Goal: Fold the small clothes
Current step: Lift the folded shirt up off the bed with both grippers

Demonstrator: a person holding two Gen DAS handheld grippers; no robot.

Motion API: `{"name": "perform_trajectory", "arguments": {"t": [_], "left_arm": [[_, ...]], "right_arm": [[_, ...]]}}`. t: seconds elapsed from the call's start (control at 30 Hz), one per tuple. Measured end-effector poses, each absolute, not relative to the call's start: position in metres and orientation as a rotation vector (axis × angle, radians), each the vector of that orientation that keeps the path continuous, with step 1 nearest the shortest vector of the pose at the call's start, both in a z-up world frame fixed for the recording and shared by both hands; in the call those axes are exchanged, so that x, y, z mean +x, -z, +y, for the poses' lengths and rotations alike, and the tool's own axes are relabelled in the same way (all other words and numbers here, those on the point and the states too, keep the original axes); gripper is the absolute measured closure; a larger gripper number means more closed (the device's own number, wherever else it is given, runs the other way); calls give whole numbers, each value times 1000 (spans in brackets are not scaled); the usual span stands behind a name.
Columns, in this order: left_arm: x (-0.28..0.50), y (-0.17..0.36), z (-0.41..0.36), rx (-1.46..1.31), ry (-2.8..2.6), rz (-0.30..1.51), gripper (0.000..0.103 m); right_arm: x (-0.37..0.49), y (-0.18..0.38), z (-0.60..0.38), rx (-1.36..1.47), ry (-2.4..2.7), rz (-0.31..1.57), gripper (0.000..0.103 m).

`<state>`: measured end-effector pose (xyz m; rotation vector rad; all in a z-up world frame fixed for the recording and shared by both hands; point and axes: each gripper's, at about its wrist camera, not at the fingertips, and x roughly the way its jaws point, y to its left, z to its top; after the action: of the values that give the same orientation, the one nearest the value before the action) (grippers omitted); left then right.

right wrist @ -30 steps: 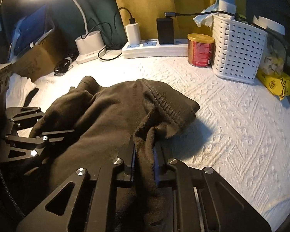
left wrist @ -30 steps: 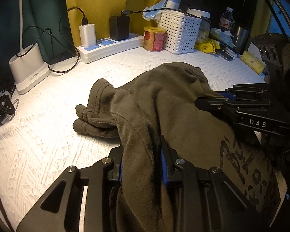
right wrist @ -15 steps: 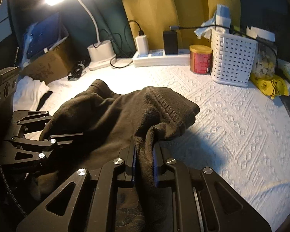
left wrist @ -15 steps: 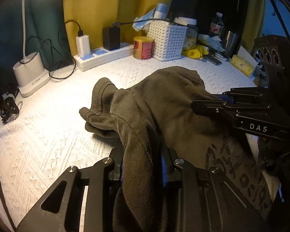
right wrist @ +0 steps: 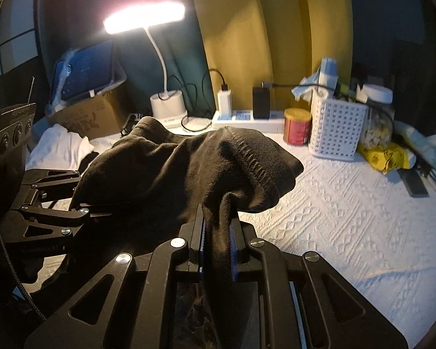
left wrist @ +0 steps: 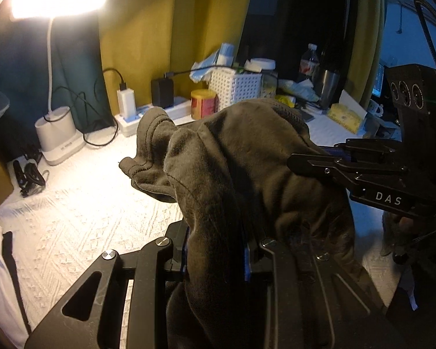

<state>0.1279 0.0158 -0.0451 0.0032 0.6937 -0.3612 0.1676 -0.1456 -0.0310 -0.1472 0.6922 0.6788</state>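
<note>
A dark olive-brown small garment [left wrist: 241, 160] hangs bunched between both grippers, lifted above the white textured bedspread [left wrist: 81, 221]. My left gripper [left wrist: 216, 250] is shut on a fold of it near the camera. My right gripper [right wrist: 218, 238] is shut on another fold of the same garment [right wrist: 189, 168]. The right gripper also shows at the right of the left wrist view [left wrist: 319, 163], and the left gripper at the left of the right wrist view [right wrist: 96, 209]. A sleeve end [left wrist: 148, 157] droops toward the bedspread.
Along the back stand a lit desk lamp with white base [left wrist: 58, 133], a power strip with chargers [left wrist: 148, 110], a red-yellow tin [left wrist: 203, 104], a white perforated basket [left wrist: 241, 87] and clutter. White clothes [right wrist: 58, 145] and a cardboard box [right wrist: 90, 113] lie at the left.
Both grippers have risen and tilted up, lifting the garment off the bedspread; the lamp head has come into view. Both stay shut on the cloth.
</note>
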Motion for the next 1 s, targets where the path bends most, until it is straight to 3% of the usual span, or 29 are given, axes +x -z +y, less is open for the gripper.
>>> {"name": "perform_trajectory", "arguments": {"t": [1.0], "left_arm": [[39,-22,17,12,371,437,79]], "right_arm": [[59,-63,-163,-184,-665,411,89]]}}
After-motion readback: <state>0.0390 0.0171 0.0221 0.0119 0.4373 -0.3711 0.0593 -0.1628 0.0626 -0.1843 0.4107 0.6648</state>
